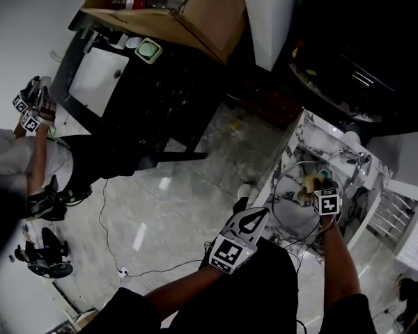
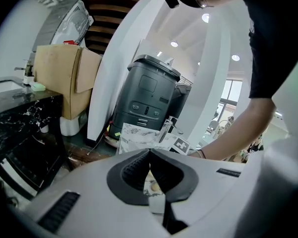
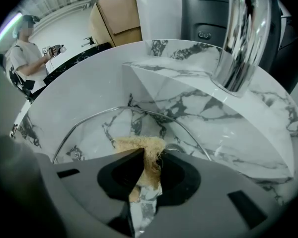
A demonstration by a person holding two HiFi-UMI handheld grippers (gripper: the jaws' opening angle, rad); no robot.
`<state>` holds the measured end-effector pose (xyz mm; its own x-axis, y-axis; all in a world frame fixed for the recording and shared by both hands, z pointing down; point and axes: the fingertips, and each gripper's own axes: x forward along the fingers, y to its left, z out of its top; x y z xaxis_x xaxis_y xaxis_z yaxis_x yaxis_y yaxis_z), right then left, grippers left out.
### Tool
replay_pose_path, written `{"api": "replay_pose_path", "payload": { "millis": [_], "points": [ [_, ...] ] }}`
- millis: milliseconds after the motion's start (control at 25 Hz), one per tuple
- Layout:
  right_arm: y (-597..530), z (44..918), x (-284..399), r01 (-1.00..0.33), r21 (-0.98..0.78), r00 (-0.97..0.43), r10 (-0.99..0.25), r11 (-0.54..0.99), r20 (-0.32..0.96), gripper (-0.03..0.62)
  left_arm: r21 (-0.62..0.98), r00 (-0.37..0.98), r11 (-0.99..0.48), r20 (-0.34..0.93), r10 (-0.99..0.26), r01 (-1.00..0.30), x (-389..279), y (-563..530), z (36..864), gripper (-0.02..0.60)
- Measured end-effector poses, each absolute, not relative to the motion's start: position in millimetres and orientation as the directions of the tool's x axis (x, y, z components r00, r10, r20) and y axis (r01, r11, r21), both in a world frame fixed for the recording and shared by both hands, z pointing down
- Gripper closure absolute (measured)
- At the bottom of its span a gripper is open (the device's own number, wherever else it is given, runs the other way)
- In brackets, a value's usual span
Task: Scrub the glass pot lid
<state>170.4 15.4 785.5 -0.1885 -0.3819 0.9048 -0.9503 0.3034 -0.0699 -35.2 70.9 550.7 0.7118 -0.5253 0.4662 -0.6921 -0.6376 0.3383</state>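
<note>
Lid (image 3: 104, 133), glass with a metal rim, sits in the marble sink (image 3: 188, 108), below the chrome tap (image 3: 241, 38). The right gripper (image 3: 148, 155) points down at it, jaws closed on a tan pad (image 3: 139, 145) whose frayed edge sticks out past the tips over the glass. Whether the pad presses on the glass cannot be told. From the head view the right gripper (image 1: 315, 188) hangs above the lid (image 1: 292, 211) inside the sink (image 1: 303, 134). The left gripper (image 1: 259, 214) is held apart from the sink, over the floor. Its jaws (image 2: 150, 152) meet at the tips with nothing between them. Across the room stand a cardboard box (image 1: 195, 12) and another person (image 1: 28, 158).
</note>
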Motion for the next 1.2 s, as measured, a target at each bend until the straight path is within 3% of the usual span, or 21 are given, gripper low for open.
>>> {"api": "replay_pose_path", "payload": {
  "millis": [1200],
  "points": [
    [73,779,248,-0.983,0.018,-0.051,-0.362,0.185,0.931,0.511,0.331,0.738,-0.674,0.452,-0.501,-0.661,-12,121,537,0.566]
  ]
}}
